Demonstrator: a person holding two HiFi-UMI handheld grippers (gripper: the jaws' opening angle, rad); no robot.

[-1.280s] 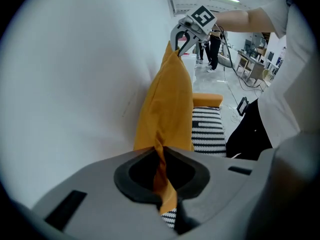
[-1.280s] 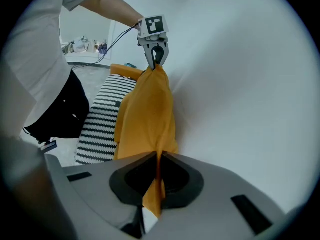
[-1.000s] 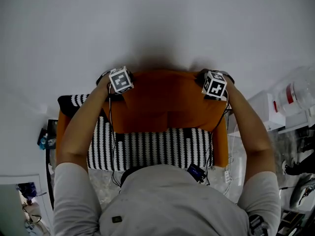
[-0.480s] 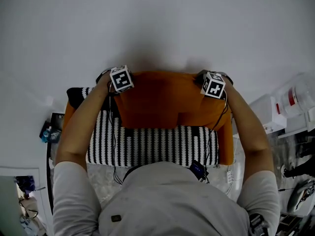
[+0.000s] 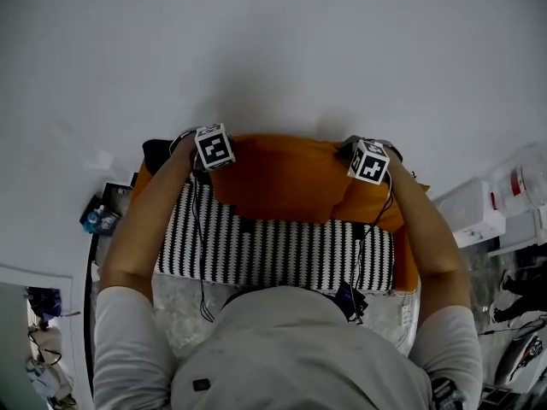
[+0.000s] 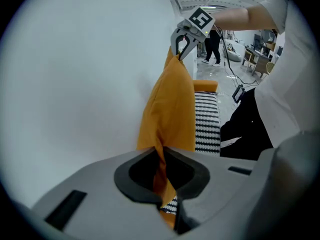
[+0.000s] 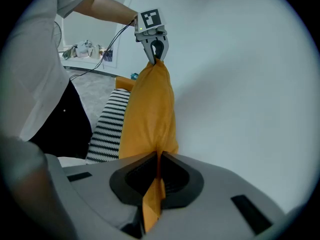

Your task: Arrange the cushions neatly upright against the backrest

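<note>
Head view is showing the left gripper [image 5: 209, 162] and right gripper [image 5: 359, 166], fingers clamped on the orange cushion [image 5: 286, 173], carrying it sideways along the sofa [image 5: 408, 263], upright, likely nearing placement.

the orange cushion [image 5: 286, 176] was plain, a deep orange in the head view and a brighter yellow-orange in both gripper views. the striped cushion [image 5: 273, 253] was black and white, in narrow toothed stripes. the sofa [image 5: 408, 259] showed the same orange at its edge. the wall [image 5: 256, 49] was plain white. the left gripper [image 6: 161, 154] and right gripper [image 7: 159, 156] were pale grey with black linings round the jaws. their cubes [image 5: 214, 146] bore black squares on white. the shirt [image 5: 282, 348] was light grey, the trousers [image 6: 245, 129] black, the floor [image 5: 175, 306] mottled grey.
</note>
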